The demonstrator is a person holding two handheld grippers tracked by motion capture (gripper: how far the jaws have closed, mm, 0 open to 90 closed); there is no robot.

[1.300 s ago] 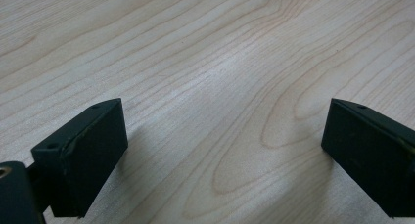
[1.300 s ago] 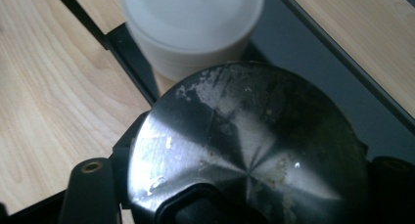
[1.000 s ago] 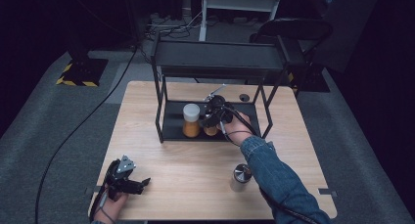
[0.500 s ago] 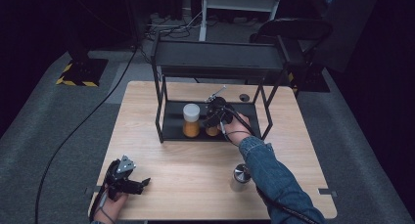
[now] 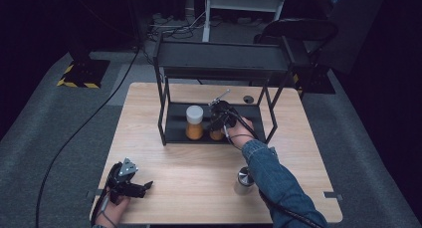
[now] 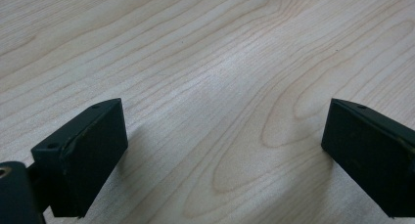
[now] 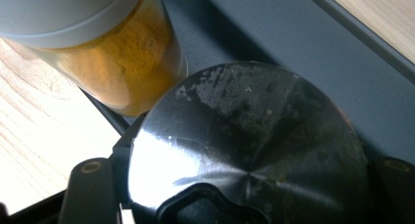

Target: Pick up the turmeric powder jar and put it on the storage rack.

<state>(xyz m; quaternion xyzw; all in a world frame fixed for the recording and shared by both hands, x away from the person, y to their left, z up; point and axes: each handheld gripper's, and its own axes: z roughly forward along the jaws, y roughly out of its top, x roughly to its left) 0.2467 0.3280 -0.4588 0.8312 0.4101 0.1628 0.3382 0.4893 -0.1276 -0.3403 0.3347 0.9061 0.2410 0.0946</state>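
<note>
The metal-lidded jar (image 7: 247,145) is sitting clamped between the jaws of the right gripper (image 5: 219,119), low over the black rack's bottom shelf (image 5: 174,131), just right of the white-lidded jar (image 5: 194,122) of orange powder that is standing there. The person's right hand is reaching in under the rack's top tier, so the step in hand looks like placing this jar on the shelf beside its neighbour. The next move is likely calling for setting it flat, parting the jaws and drawing back without knocking the white-lidded jar. Nearer, another metal-lidded jar (image 5: 243,181) is waiting on the table (image 5: 199,178), and at the near left the left gripper (image 5: 130,184) is resting with its jaws wide apart over bare wood.
</note>
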